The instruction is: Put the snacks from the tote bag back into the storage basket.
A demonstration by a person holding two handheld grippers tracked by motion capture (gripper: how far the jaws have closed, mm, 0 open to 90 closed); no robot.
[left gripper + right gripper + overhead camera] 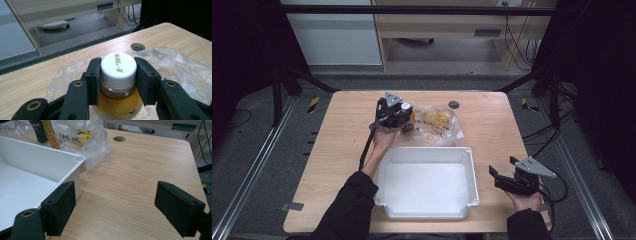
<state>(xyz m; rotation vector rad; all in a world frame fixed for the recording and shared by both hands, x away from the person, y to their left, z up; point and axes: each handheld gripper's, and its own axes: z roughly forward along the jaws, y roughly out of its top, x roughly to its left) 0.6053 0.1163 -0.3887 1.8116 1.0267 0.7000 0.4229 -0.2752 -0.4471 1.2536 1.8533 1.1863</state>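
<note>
L gripper [118, 82] grips bottle [118, 75] (amber contents); tray [427, 212] bare.

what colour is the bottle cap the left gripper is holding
White with small gold lettering on the cap, clearest in the left gripper view.

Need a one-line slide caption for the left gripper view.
Left gripper shut on the white cap of an amber bottle, standing on a clear plastic bag on the wooden table.
</note>
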